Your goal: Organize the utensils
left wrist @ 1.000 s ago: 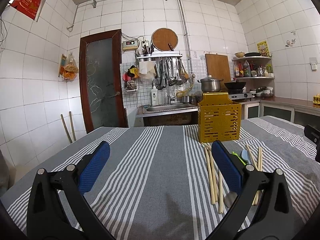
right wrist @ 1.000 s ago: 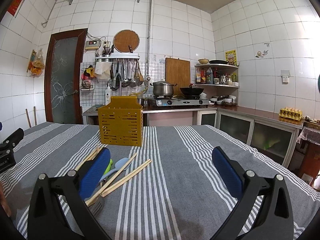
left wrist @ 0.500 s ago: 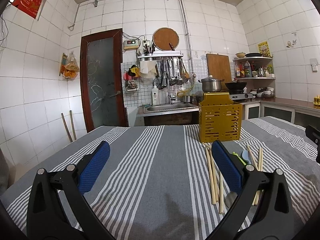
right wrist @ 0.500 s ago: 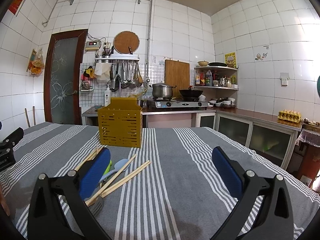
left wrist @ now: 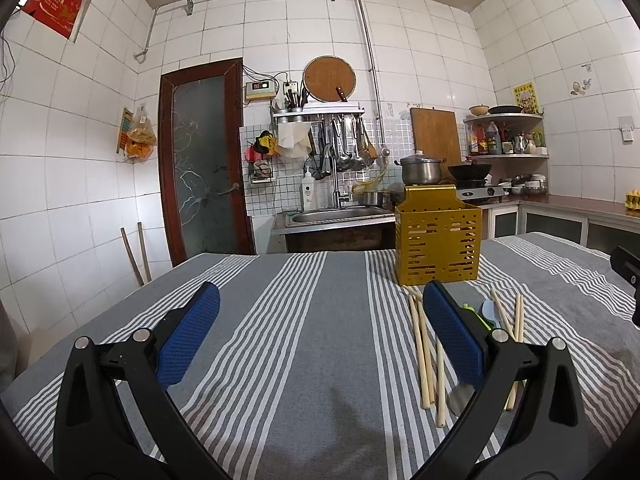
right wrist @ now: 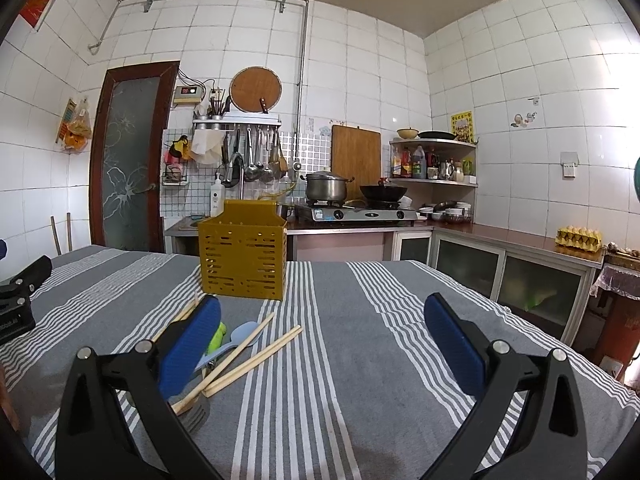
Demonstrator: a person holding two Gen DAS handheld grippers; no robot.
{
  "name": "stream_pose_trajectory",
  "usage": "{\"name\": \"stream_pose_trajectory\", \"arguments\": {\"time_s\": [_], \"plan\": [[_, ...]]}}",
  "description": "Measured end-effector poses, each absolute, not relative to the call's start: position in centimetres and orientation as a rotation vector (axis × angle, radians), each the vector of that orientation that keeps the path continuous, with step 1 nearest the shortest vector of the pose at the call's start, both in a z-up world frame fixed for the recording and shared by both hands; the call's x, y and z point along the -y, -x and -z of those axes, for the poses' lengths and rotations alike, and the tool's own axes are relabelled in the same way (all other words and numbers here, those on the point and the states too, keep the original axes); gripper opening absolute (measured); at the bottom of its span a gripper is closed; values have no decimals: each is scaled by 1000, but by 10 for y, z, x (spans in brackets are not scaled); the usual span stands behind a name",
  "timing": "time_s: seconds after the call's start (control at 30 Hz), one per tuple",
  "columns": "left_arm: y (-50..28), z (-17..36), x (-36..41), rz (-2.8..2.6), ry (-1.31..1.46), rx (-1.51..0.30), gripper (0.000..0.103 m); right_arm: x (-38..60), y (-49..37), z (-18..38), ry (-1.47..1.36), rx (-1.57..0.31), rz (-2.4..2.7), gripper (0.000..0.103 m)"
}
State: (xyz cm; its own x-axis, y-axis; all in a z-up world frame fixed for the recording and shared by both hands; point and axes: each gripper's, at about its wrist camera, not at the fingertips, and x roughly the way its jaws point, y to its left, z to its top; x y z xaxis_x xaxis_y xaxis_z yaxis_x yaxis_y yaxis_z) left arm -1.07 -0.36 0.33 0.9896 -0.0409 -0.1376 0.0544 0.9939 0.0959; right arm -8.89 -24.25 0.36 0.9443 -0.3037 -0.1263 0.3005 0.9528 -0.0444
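Wooden chopsticks [left wrist: 424, 354] lie at 3 o'clock beside left gripper [left wrist: 320, 330]; both grippers' [right wrist: 322, 332] fingers wide open, empty.

A table covered with a grey cloth with white stripes [left wrist: 312, 320] [right wrist: 360, 340] carries everything. A yellow perforated utensil holder [left wrist: 438, 240] [right wrist: 242, 256] stands upright on it towards the far edge. In front of the holder, loose wooden chopsticks [left wrist: 424, 356] [right wrist: 256, 354] lie flat on the cloth, some side by side, others crossing. Among them lie a pale blue spoon [left wrist: 491, 312] [right wrist: 242, 334] and a green plastic utensil [left wrist: 474, 312] [right wrist: 216, 338], which cannot be identified more closely. A metal fork [right wrist: 196, 416] rests on the cloth at the near end of the pile, its tines under the chopstick tips.
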Motion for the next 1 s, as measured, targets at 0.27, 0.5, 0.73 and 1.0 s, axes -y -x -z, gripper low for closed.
{"name": "stream_pose_trajectory", "arguments": {"time_s": [0.27,0.5,0.73,1.0], "plan": [[12,0,5,57,-110,-138,98,249,82,0,-4,-181,259,99],[-13,4,0,107,-79,-272,98,258,69,3,-53,-249,280,99],[-42,18,-11,154,-8,-441,98,262,60,8,-65,-298,310,99],[-59,20,-8,138,-31,-497,98,274,31,15,-121,-437,321,99]]}}
